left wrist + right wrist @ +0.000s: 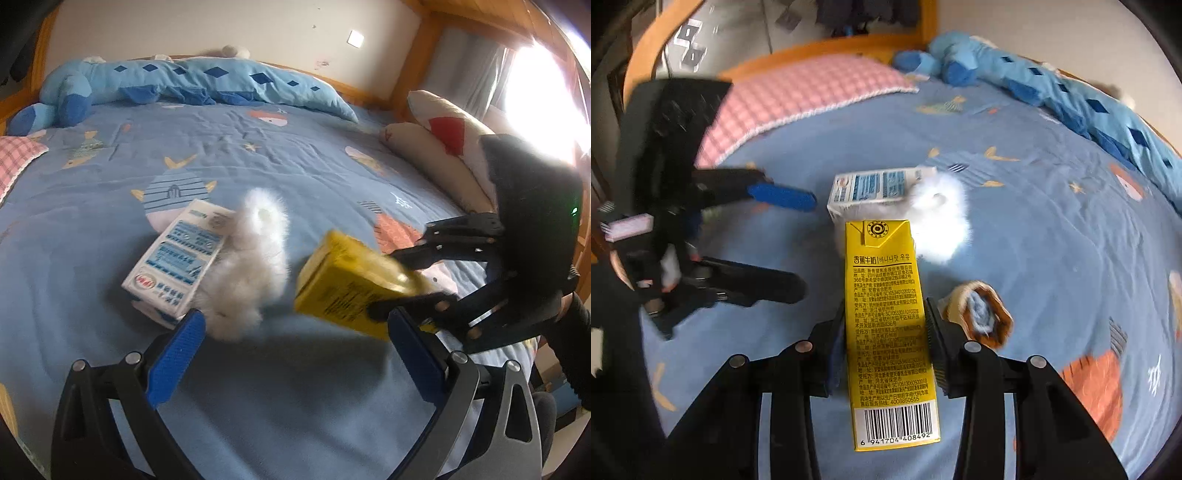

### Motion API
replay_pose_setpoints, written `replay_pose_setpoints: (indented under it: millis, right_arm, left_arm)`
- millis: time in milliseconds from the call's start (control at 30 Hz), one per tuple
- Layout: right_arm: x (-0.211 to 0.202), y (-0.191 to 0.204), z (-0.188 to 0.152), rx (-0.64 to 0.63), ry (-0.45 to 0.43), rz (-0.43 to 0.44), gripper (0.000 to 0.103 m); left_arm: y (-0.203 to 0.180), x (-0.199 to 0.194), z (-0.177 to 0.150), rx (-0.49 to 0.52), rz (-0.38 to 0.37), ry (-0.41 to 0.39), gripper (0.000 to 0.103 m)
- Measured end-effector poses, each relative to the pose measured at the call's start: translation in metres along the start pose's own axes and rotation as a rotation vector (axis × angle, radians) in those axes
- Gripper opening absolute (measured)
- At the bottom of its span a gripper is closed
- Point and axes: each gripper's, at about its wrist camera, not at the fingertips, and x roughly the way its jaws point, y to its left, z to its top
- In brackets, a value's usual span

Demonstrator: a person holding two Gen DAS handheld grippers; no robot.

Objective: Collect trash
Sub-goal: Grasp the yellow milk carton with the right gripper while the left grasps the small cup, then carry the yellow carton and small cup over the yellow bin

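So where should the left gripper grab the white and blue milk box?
Grip the white and blue milk box across its two long narrow sides, near the end closest to the left gripper. It lies flat on the bed, and the fluffy white toy leans against its far right side, so coming from the near end avoids the toy.

A bed with a blue sheet (258,166) printed with fish and stars. A long blue plush toy (177,79) lies along the far edge by the wall. A pink checked pillow (809,99) sits at one corner. Two cream cushions (443,147) rest near the bright window (543,92). A white fluffy toy (251,266) lies mid-bed. A rolled sock (982,314) lies nearby.
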Motion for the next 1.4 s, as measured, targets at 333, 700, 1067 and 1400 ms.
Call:
replay_pose_setpoints:
  millis: [333,700,1067,1400]
  right_arm:
    - [-0.040,-0.051,-0.047,0.188,-0.090,-0.080,0.038]
    - [-0.058,-0.097,-0.087,0.344,-0.142,-0.133,0.038]
    - [-0.086,-0.099,-0.121,0.448,-0.208,-0.124,0.038]
    - [-0.128,-0.046,-0.143,0.481,-0.305,-0.145,0.038]
  left_arm:
    - [-0.033,0.050,0.024,0.072,-0.087,0.004,0.099]
    - [-0.064,0.119,0.040,0.199,-0.085,0.103,0.097]
    - [-0.065,0.117,0.032,0.151,-0.066,0.109,0.040]
    - [-0.124,0.055,-0.007,0.158,-0.151,0.038,0.040]
